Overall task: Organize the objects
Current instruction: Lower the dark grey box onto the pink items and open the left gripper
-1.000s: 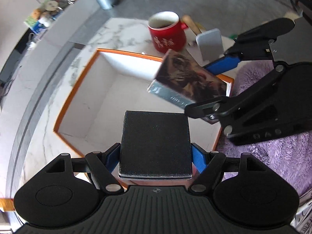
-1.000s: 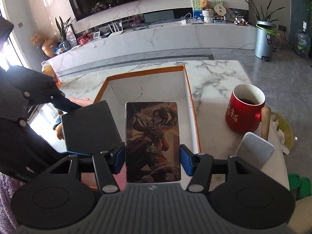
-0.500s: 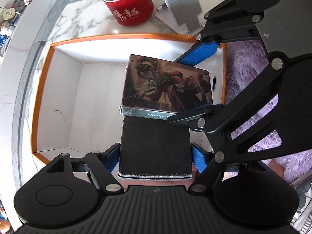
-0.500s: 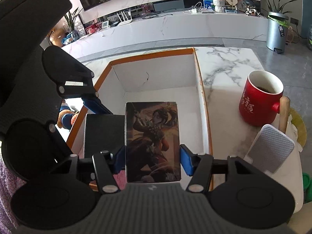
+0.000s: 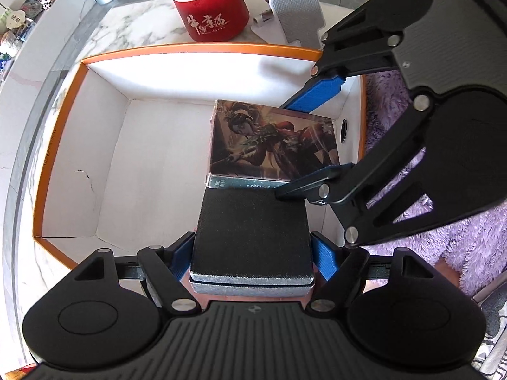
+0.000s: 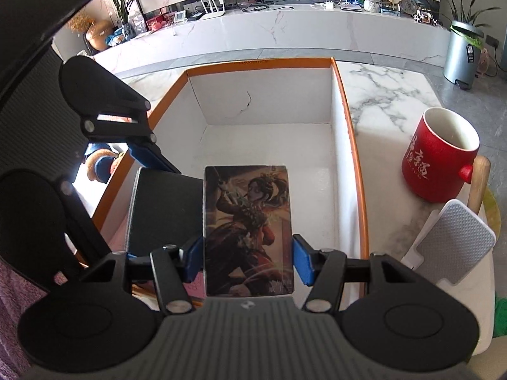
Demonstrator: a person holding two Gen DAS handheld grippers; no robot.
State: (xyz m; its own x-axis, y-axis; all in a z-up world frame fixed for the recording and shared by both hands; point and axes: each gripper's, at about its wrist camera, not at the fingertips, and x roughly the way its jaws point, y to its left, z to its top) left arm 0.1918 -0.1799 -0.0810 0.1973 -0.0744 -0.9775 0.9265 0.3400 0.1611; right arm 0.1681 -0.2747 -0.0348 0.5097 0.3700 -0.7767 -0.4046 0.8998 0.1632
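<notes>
My left gripper (image 5: 252, 255) is shut on a flat black box (image 5: 252, 234) and holds it over the near side of the white box with an orange rim (image 5: 190, 49). My right gripper (image 6: 247, 255) is shut on an illustrated card box (image 6: 248, 228) that shows a warrior figure. It holds the card box inside the open white box (image 6: 259, 62), just above the floor. In the left wrist view the card box (image 5: 272, 139) sits just beyond the black box's far edge. In the right wrist view the black box (image 6: 164, 212) is beside the card box, to its left.
A red mug (image 5: 210, 9) (image 6: 440, 158) stands on the marble table just outside the white box. A grey-and-white phone stand (image 6: 453, 240) (image 5: 299, 9) and a wooden handle (image 6: 478, 177) are next to it. A purple fleece (image 5: 443, 221) lies at the right.
Both grippers have come over the white box and lowered. The card box has gone from tilted in the air to level, down inside the box beside the black box.
</notes>
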